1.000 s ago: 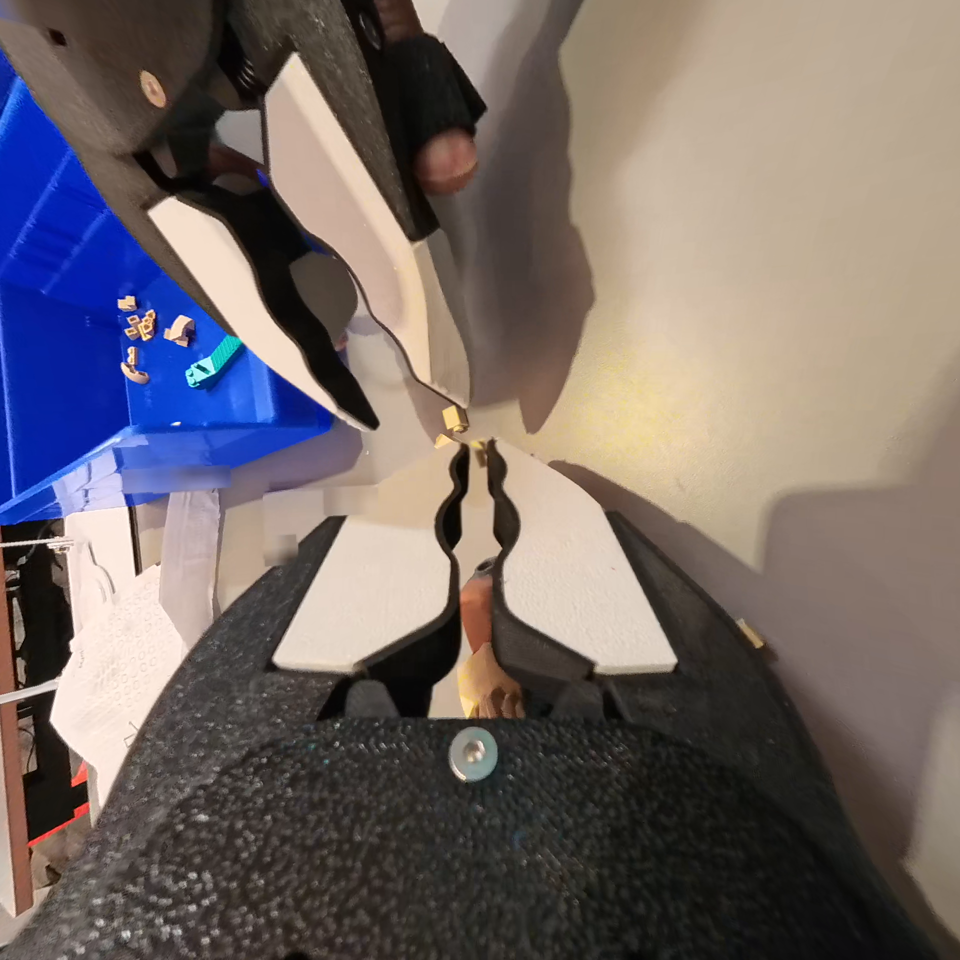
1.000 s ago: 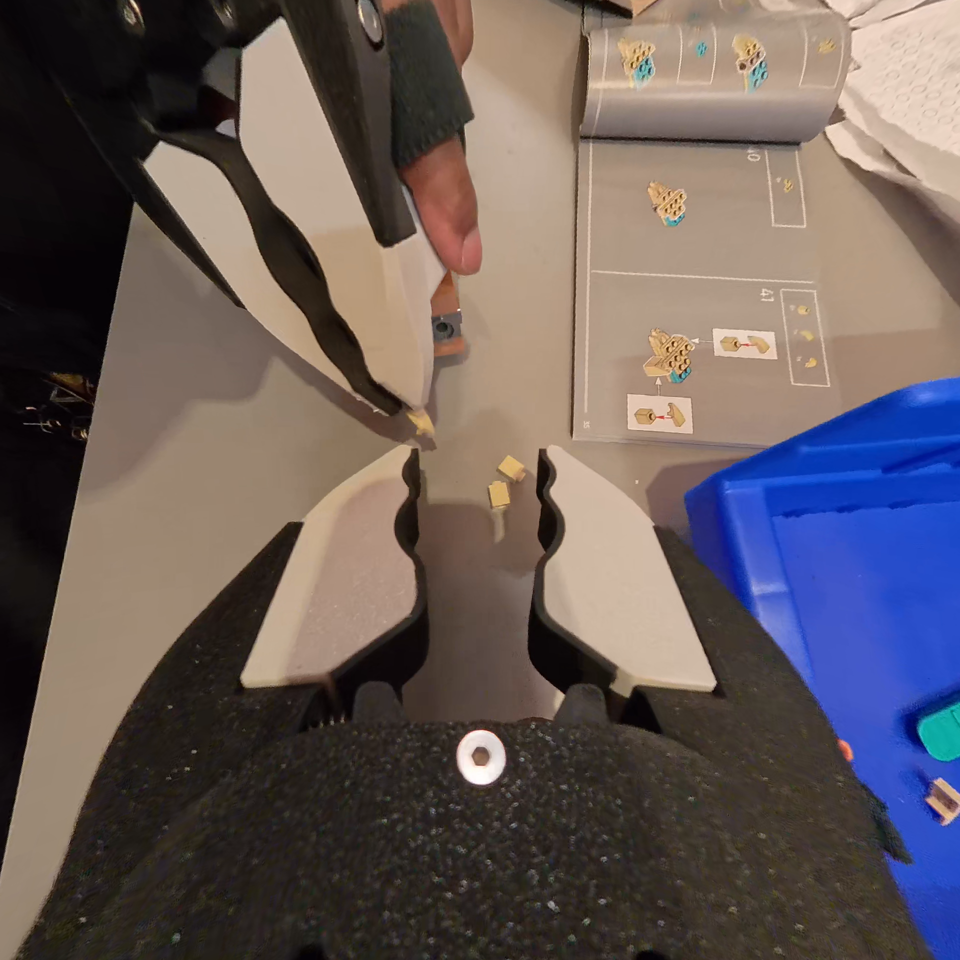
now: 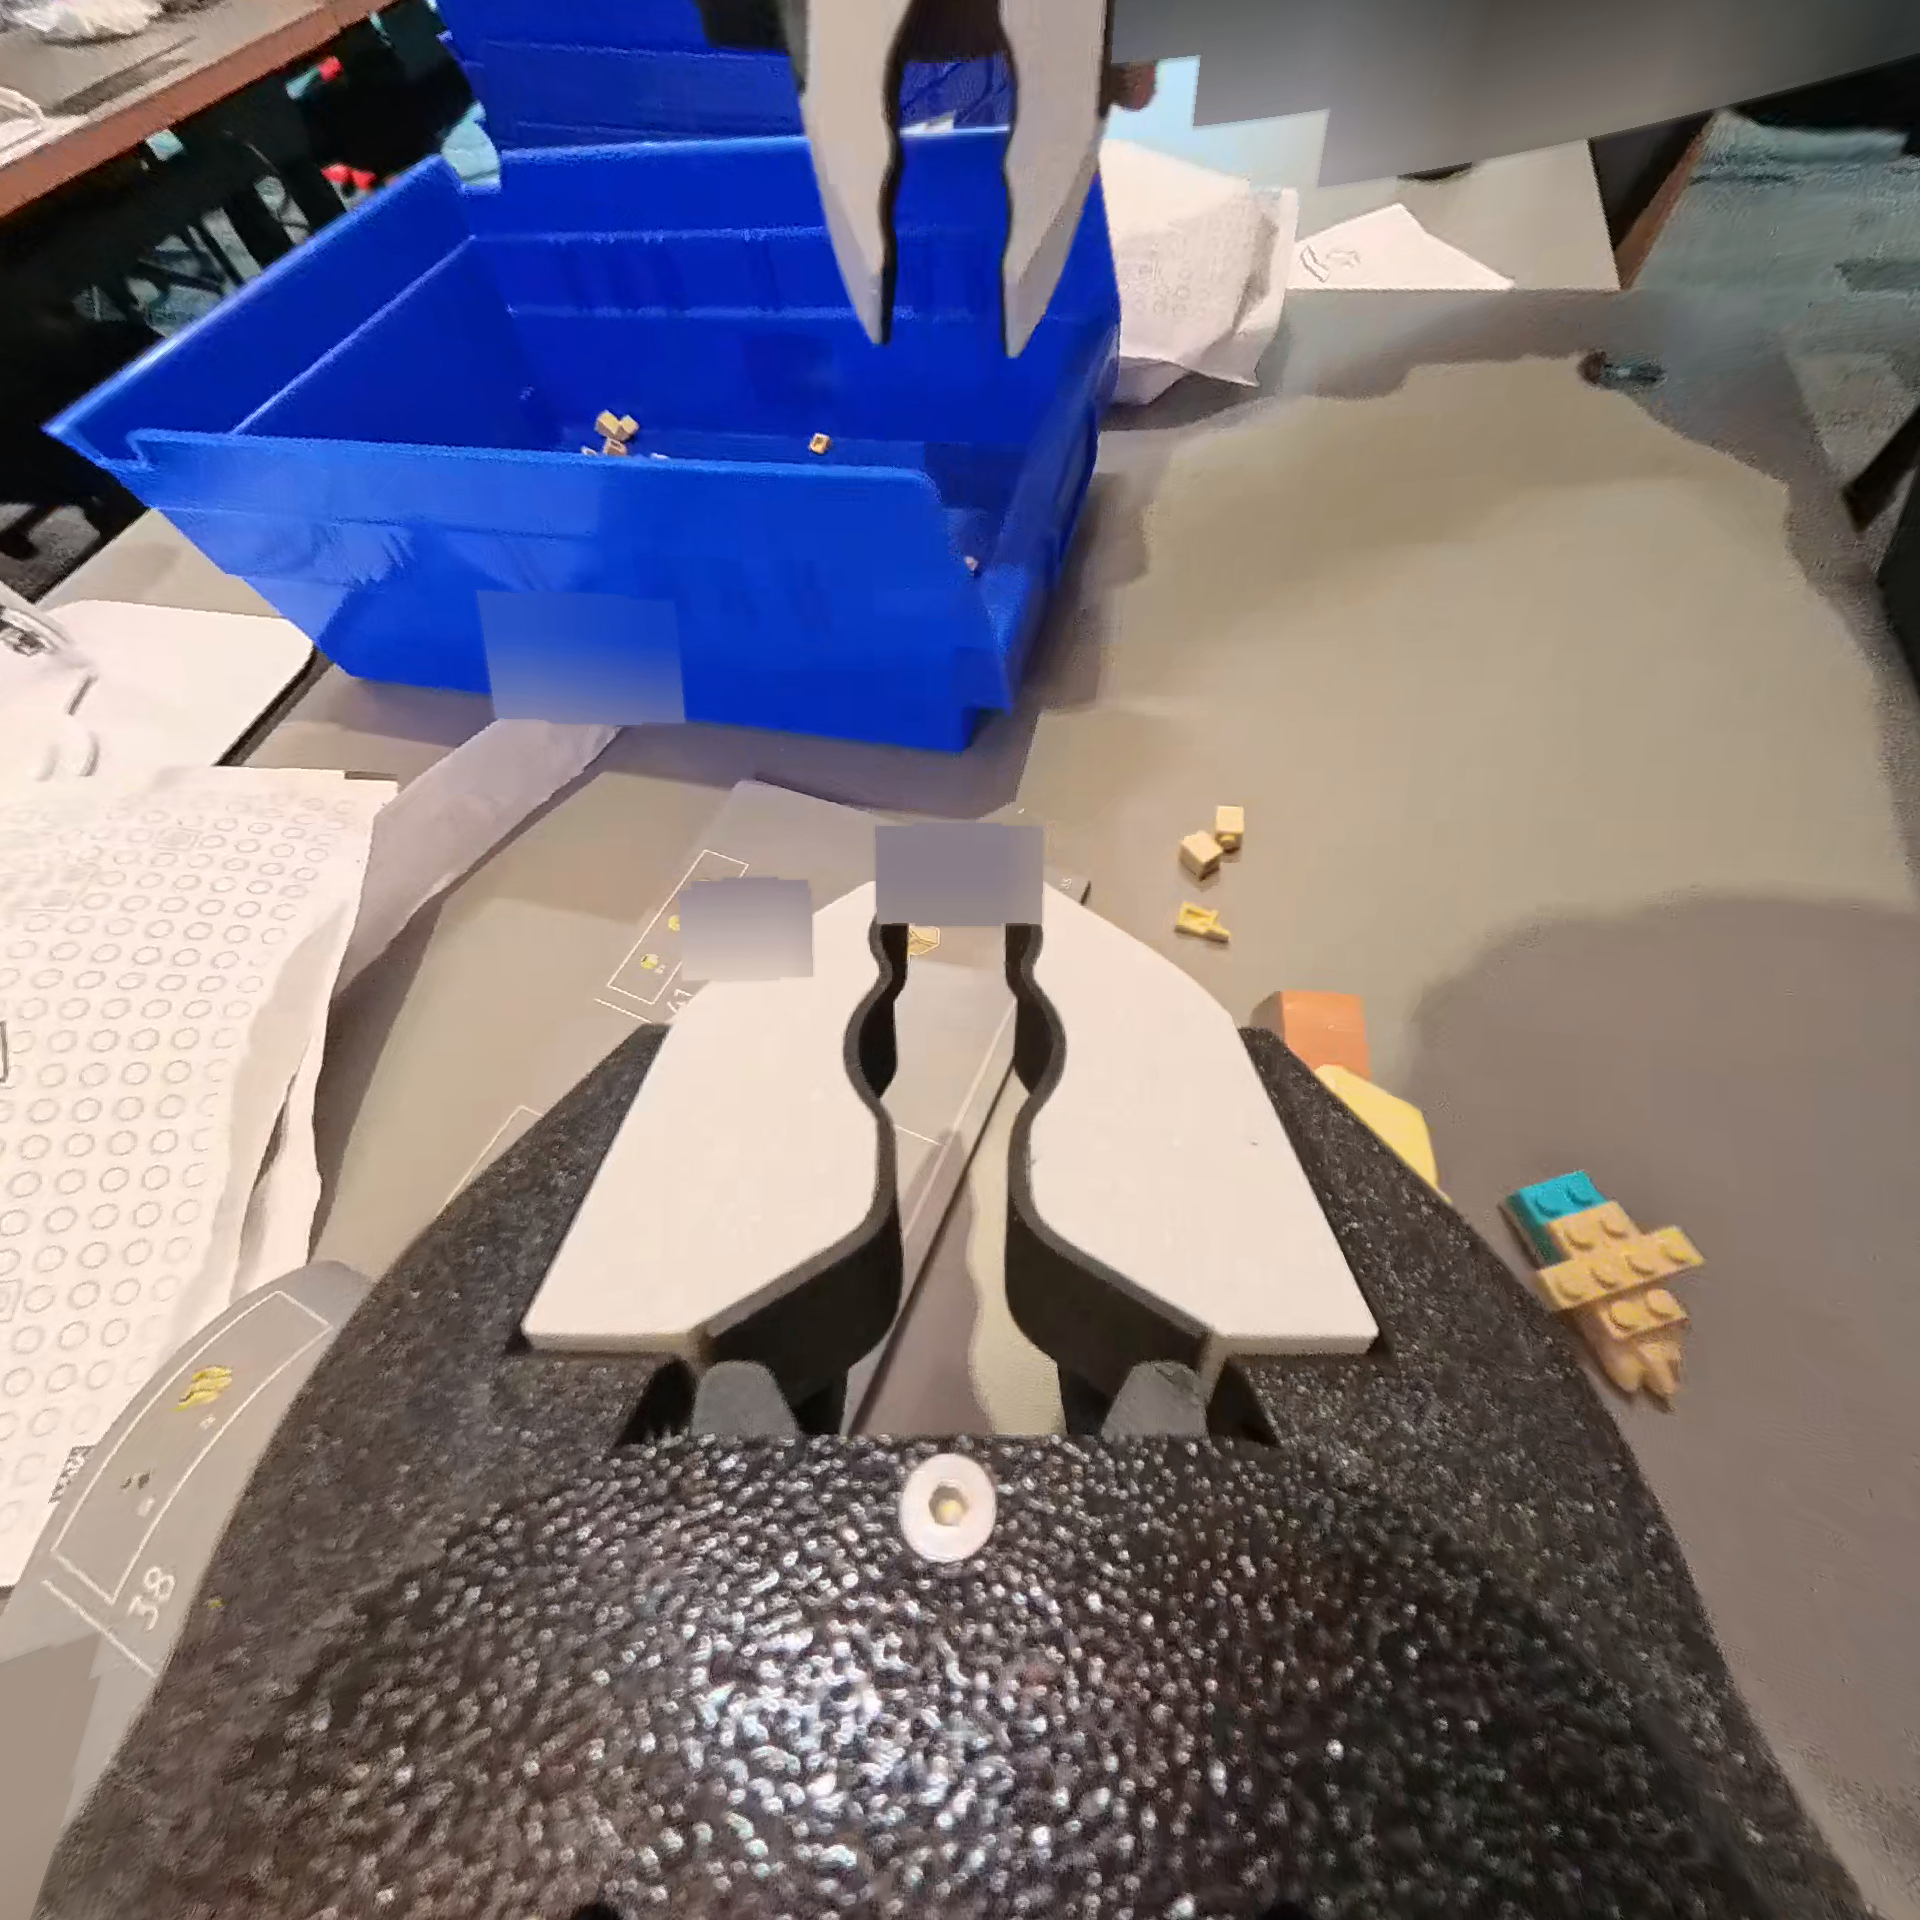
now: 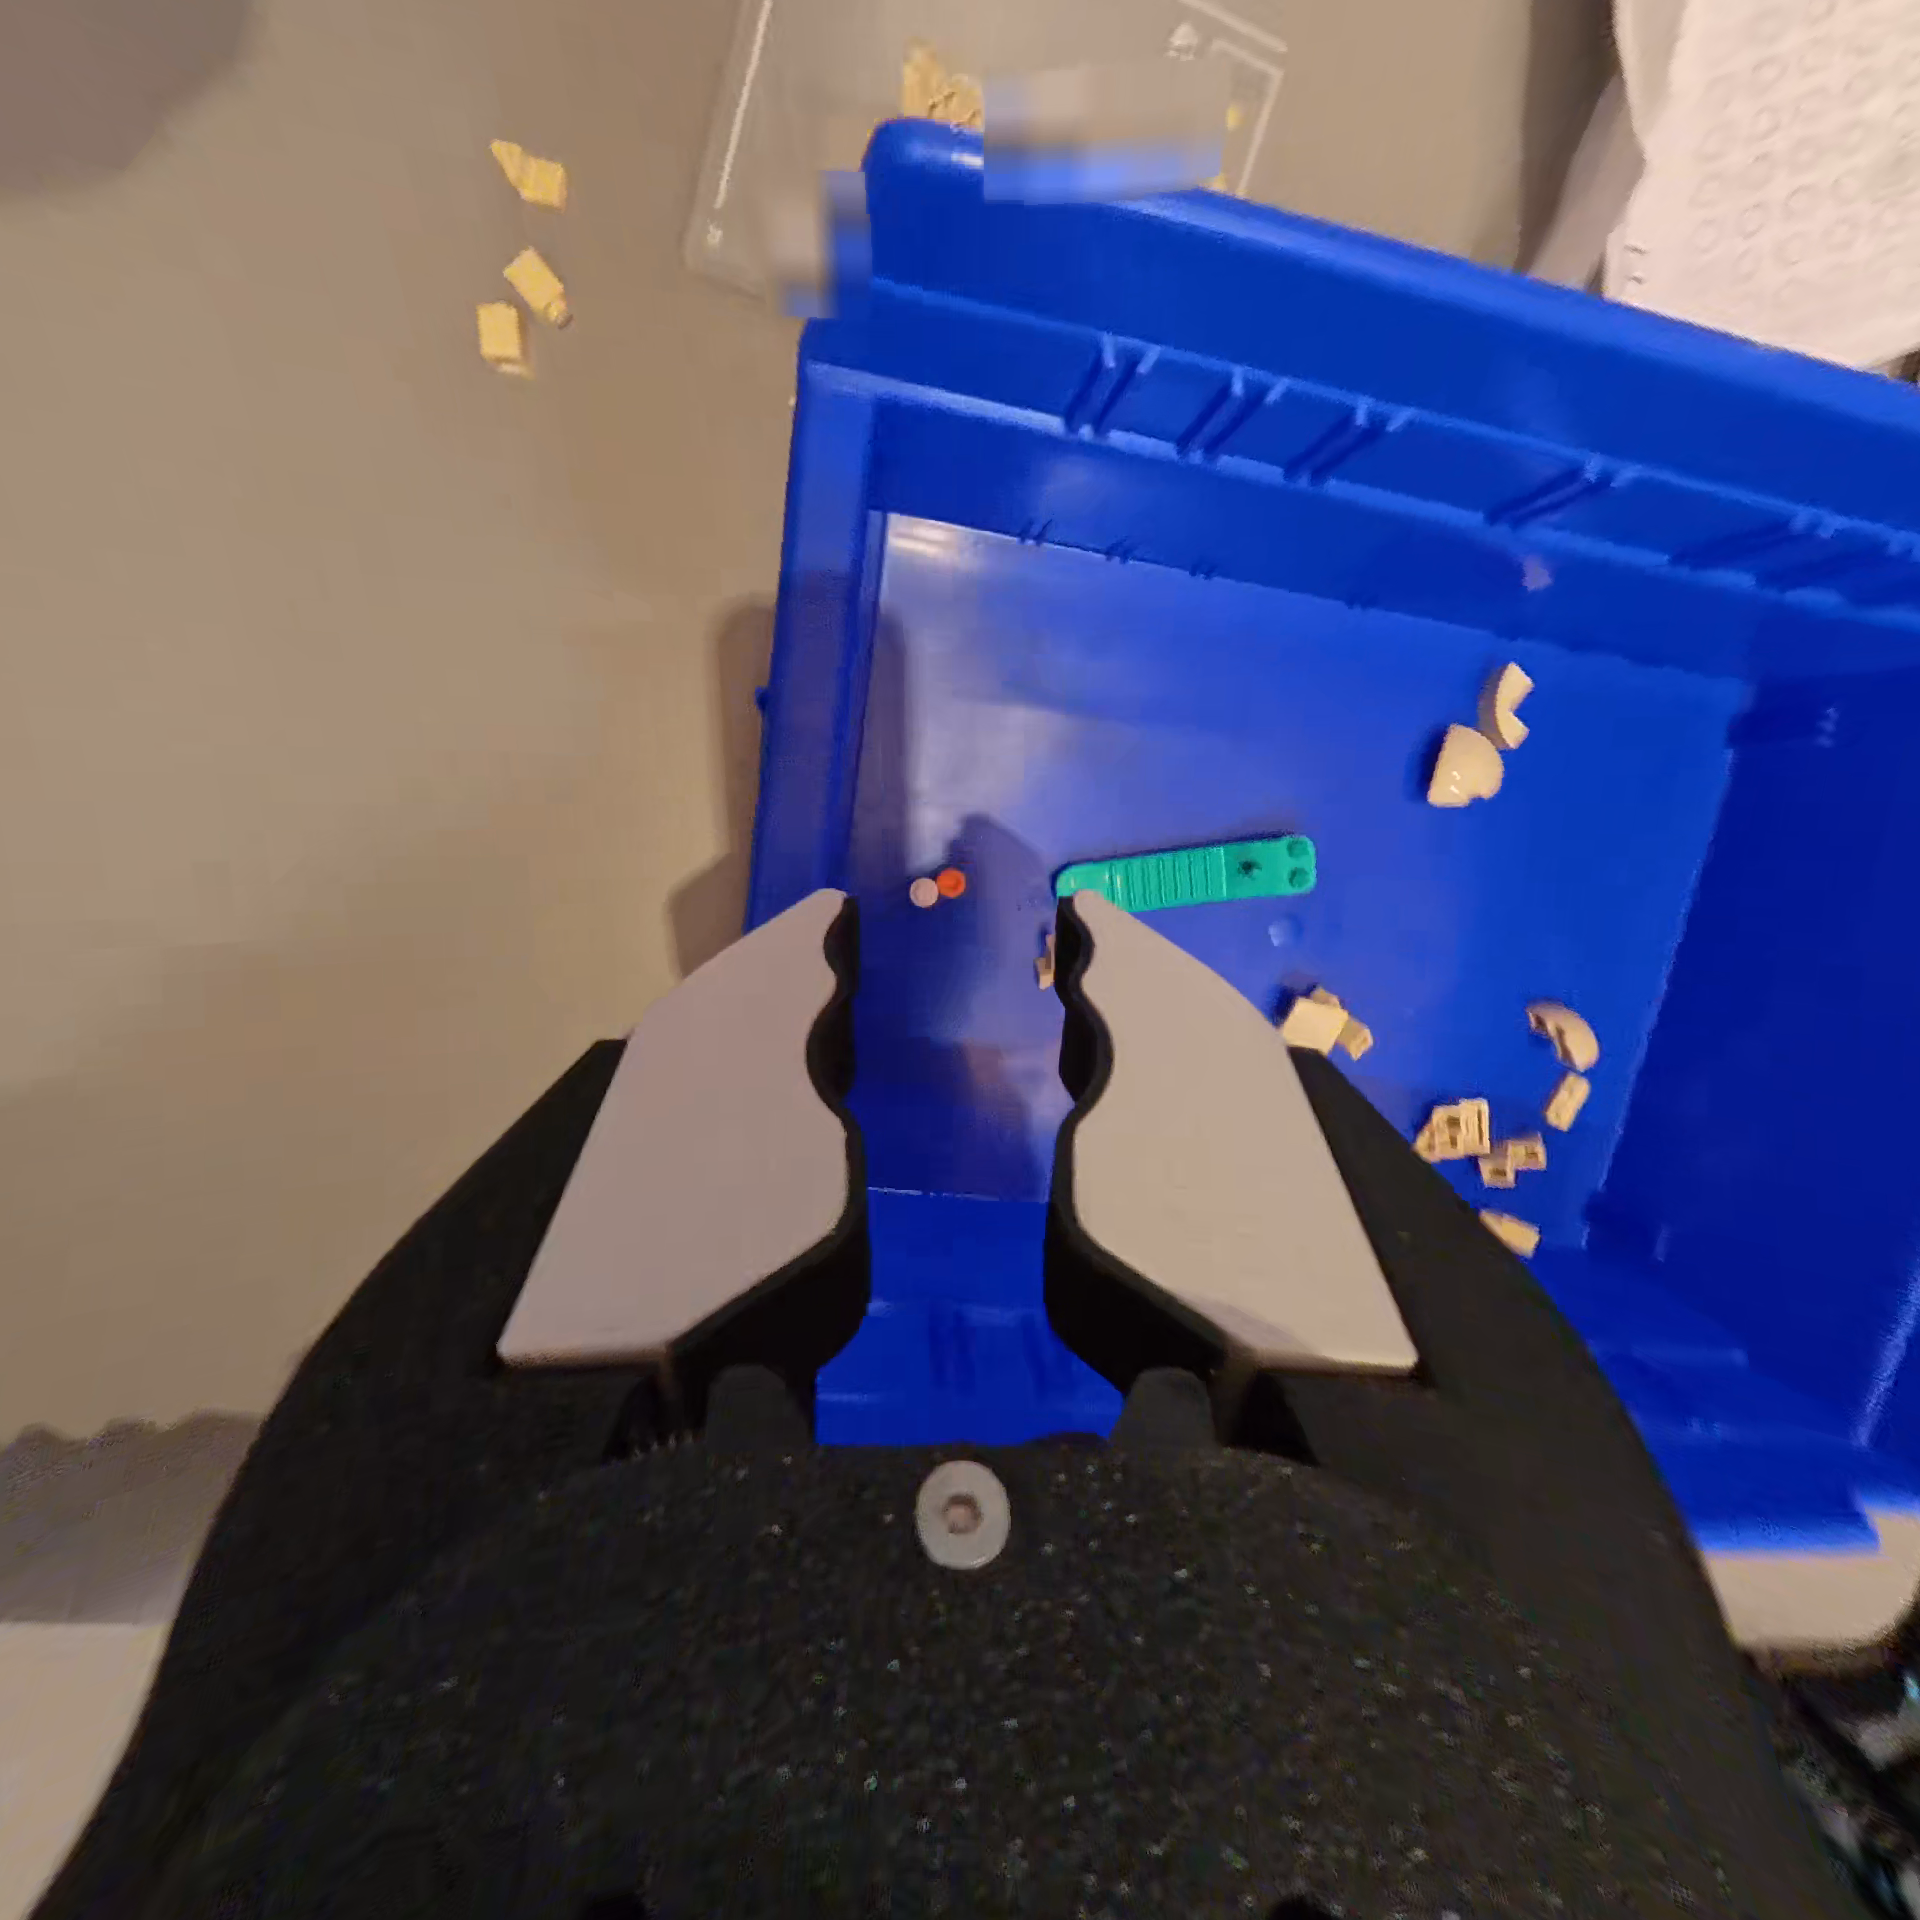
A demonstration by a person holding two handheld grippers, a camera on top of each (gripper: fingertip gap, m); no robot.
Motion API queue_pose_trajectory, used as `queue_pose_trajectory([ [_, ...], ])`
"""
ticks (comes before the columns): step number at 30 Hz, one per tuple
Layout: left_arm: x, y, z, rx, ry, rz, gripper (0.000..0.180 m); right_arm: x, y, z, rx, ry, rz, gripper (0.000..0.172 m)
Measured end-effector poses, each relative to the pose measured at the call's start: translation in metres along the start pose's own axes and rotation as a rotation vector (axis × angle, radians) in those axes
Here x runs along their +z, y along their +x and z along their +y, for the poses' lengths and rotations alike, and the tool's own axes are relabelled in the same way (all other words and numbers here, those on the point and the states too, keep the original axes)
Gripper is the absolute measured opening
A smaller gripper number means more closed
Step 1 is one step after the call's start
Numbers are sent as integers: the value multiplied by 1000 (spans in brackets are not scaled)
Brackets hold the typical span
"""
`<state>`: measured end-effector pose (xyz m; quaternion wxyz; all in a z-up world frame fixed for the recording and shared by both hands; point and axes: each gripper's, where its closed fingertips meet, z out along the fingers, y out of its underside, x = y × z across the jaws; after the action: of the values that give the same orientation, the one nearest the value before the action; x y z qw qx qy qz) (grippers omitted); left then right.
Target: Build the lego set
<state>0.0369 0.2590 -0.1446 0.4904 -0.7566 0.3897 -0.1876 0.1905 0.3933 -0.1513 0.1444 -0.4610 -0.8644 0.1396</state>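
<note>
Overhead, the right gripper [image 4: 951, 914] hung inside the blue bin [image 4: 1299, 343], fingers apart, nothing between the pads. Nearest things, all on the bin floor: a green ribbed tool [image 4: 1190, 878] just past the right fingertip, a white stud [image 4: 923, 891] touching an orange stud [image 4: 951, 883] just ahead of the gap, and a small tan piece [image 4: 1044, 961] at the inner edge of the right finger; contact w/ it can't be told. Tan pieces [image 4: 1325, 1023] lay scattered farther along the floor, incl. two rounded ones [image 4: 1475, 748] toward the far wall.

Left gripper [image 3: 956, 935] stood on the near side of the bin, low over an open grey booklet [image 3: 644, 862] on the table [image 3: 1507, 675]. Its tips were partly masked by a blur patch, but the fingers showed a clear gap w/ only the page between; not holding anything. Beside the bin's near corner, on the bare table: three loose tan bits [image 3: 1210, 862]. Nearer the left gripper's body: an orange-brown block [image 3: 1314, 1023], a tan wedge [image 3: 1387, 1127], and a tan-and-teal studded sub-assembly [image 3: 1605, 1273].

Judgement on technique: for any pick inside the bin, the pads would need to straddle one piece only, squared to its flat sides, clear of the bin wall and of neighbours, esp. the touching studs.
</note>
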Motion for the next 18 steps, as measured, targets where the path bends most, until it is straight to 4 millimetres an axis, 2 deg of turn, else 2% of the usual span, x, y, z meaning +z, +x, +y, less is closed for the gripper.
queue_pose_trajectory([
  [5,3,-3,5,27,5,-7,17,25,10,11,-91,-38,-120,36],
  [11,1,-8,1,-3,43,-17,17,39,36,39,-64,-209,-64,27],
  [18,-3,-7,-4,14,48,-36,17,52,35,49,-52,-378,-35,23],
])
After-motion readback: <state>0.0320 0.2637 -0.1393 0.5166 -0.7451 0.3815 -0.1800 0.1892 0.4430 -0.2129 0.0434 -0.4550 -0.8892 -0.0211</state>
